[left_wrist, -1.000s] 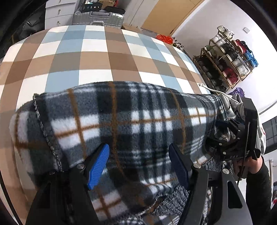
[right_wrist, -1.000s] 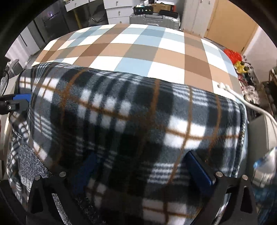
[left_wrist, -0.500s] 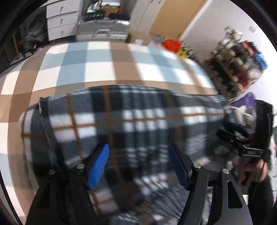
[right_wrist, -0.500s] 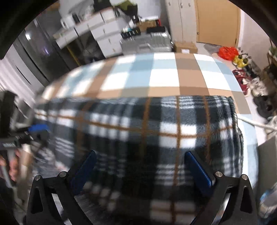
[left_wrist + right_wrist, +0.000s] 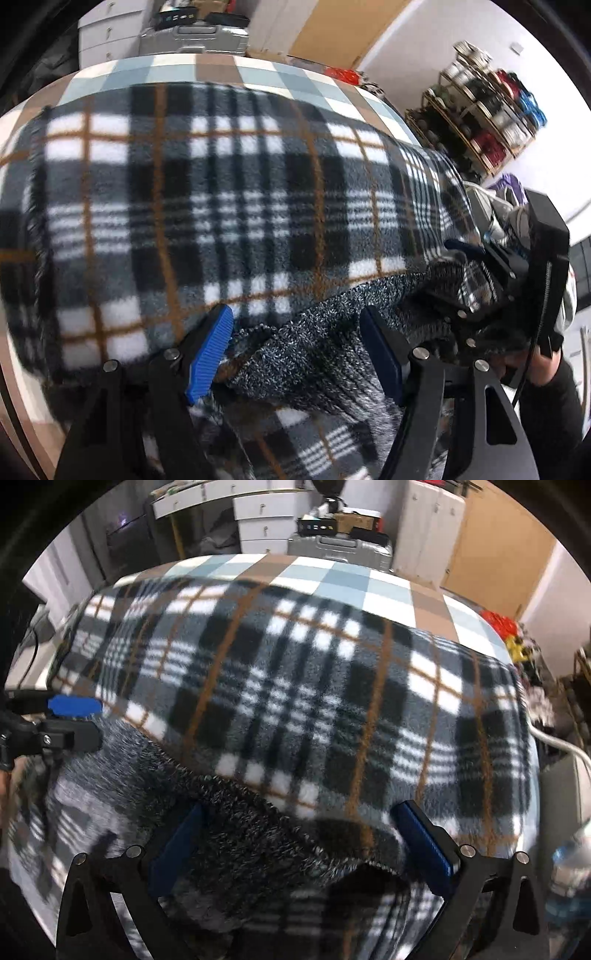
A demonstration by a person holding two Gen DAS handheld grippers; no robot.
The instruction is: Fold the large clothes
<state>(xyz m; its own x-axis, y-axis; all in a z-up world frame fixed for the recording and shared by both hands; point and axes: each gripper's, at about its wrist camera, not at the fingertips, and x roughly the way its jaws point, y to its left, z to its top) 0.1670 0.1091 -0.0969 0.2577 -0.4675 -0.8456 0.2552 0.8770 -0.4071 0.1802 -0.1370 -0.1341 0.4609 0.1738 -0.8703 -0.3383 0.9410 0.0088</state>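
A black, white and grey plaid fleece garment [image 5: 229, 206] with thin brown lines lies folded on the checked cover [image 5: 207, 68]. Its near edge shows a speckled grey knit band [image 5: 325, 339]. My left gripper [image 5: 295, 321] hangs open over that band, blue pads wide apart, the knit lying between them without being pinched. My right gripper [image 5: 299, 808] is open too, above the same knit band [image 5: 255, 819] and the plaid [image 5: 295, 686]. Each gripper shows in the other's view: the right one [image 5: 454, 266] at the garment's right end, the left one [image 5: 77, 720] at its left end.
The checked cover [image 5: 343, 579] in blue, brown and white runs on beyond the garment. A silver suitcase [image 5: 340, 548] and white drawers [image 5: 266, 520] stand behind it. A shoe rack [image 5: 487, 114] is off to the right, and a white cable [image 5: 557, 744] runs by the right edge.
Both views have drawn back toward the garment's near edge. The grey knit band, earlier barely visible, now lies between both pairs of open jaws. Less checked cover shows beyond the plaid.
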